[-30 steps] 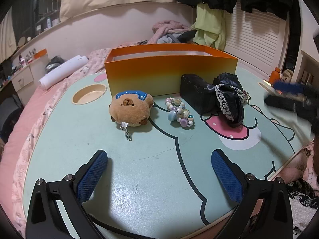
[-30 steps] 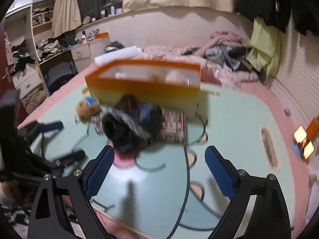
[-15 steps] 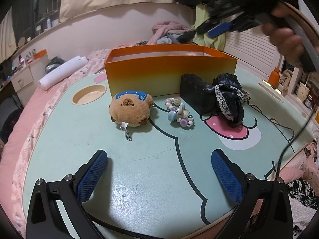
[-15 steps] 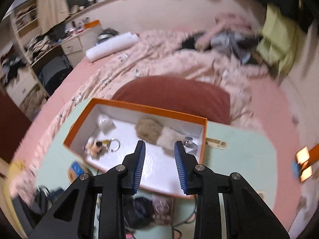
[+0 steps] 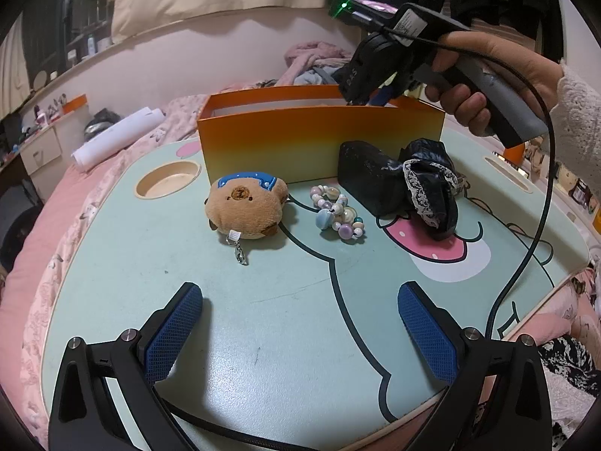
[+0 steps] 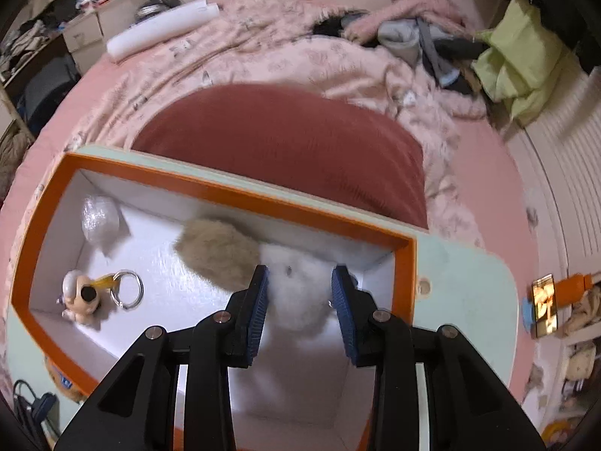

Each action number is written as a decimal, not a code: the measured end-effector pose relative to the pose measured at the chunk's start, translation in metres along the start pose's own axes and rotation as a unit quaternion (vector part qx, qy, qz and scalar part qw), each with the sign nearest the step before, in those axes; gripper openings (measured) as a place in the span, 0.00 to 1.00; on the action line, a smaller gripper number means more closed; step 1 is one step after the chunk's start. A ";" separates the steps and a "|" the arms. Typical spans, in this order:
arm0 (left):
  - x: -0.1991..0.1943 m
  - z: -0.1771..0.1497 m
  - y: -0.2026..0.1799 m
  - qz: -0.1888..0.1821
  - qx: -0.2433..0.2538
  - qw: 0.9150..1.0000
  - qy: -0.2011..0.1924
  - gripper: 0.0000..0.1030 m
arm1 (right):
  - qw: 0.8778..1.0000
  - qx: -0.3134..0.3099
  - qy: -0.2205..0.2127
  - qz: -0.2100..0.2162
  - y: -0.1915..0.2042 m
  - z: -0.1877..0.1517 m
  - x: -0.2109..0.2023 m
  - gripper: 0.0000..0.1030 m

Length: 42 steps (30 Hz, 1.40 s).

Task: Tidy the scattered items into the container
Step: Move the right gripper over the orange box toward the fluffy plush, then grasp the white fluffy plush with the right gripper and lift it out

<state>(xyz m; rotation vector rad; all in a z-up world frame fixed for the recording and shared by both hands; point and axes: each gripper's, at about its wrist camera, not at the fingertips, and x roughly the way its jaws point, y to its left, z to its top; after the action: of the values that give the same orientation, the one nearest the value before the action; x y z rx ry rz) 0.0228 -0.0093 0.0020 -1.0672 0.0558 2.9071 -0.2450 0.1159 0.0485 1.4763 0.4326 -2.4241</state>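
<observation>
A tan bear plush [image 5: 246, 208], a pastel bead bracelet [image 5: 338, 212], a black pouch [image 5: 372, 176] and a black lace-trimmed cloth [image 5: 432, 184] lie on the mint table in front of the orange box [image 5: 319, 139]. My left gripper [image 5: 300, 323] hovers open and empty over the near table. A hand [image 5: 488, 71] tips my right gripper [image 5: 375, 96] down over the box's right end. Its jaws [image 6: 300, 289] stand narrow and are opening. A white fluffy ball [image 6: 296, 312] in the box [image 6: 225, 191] shows in the gap, and no pad visibly presses on it. A brown pom [image 6: 218, 251] lies beside it.
Also in the box are a small figure keychain [image 6: 80, 295] and a clear wrapped lump [image 6: 99, 221]. A round cup hollow [image 5: 167, 184] sits at the table's far left. A black cable [image 5: 533, 240] hangs over the right edge. A red cushion [image 6: 281, 139] lies behind the box.
My right gripper swung from the table's right side to above the box, tilted downward, and its jaws narrowed from wide. My left gripper and the table items stayed put.
</observation>
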 end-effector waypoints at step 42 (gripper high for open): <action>0.000 0.000 0.000 0.000 0.000 1.000 -0.001 1.00 | 0.973 0.041 -0.205 0.093 0.003 -0.196 -0.100 0.78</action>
<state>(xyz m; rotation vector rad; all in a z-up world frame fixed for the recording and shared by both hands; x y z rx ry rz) 0.0232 -0.0090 0.0017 -1.0651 0.0546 2.9078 -0.0397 0.1966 0.0519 0.9513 0.0980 -2.5254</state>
